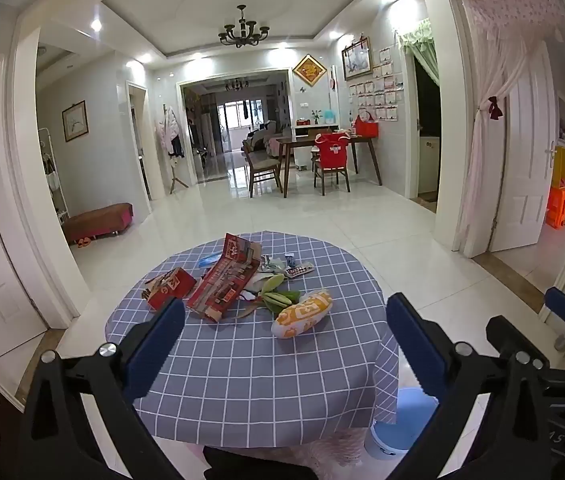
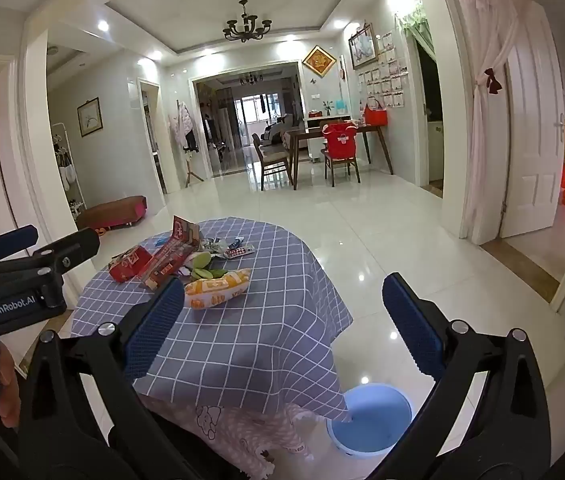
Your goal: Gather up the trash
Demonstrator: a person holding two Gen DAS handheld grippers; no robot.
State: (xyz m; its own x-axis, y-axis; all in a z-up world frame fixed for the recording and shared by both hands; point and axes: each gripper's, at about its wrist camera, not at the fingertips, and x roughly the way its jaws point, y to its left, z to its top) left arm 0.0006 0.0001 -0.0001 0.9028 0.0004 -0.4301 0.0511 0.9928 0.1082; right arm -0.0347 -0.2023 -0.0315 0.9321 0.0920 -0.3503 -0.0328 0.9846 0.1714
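A round table (image 1: 242, 380) with a blue checked cloth carries trash at its far side: a small red box (image 1: 170, 286), a long red carton (image 1: 226, 280), green peels (image 1: 278, 294), an orange-and-white snack bag (image 1: 302, 314) and small wrappers (image 1: 298, 270). The same pile shows in the right wrist view, with the snack bag (image 2: 218, 286) and the carton (image 2: 170, 258). My left gripper (image 1: 286, 340) is open and empty, above the table's near half. My right gripper (image 2: 282, 320) is open and empty, at the table's right edge. A blue bin (image 2: 374, 420) stands on the floor below it.
The blue bin (image 1: 402, 420) also shows at the table's right foot in the left wrist view. White tiled floor (image 1: 402, 240) surrounds the table. A dining table with chairs (image 1: 314, 160) stands far back. A brown bench (image 1: 98, 220) sits left. Doorways open at right.
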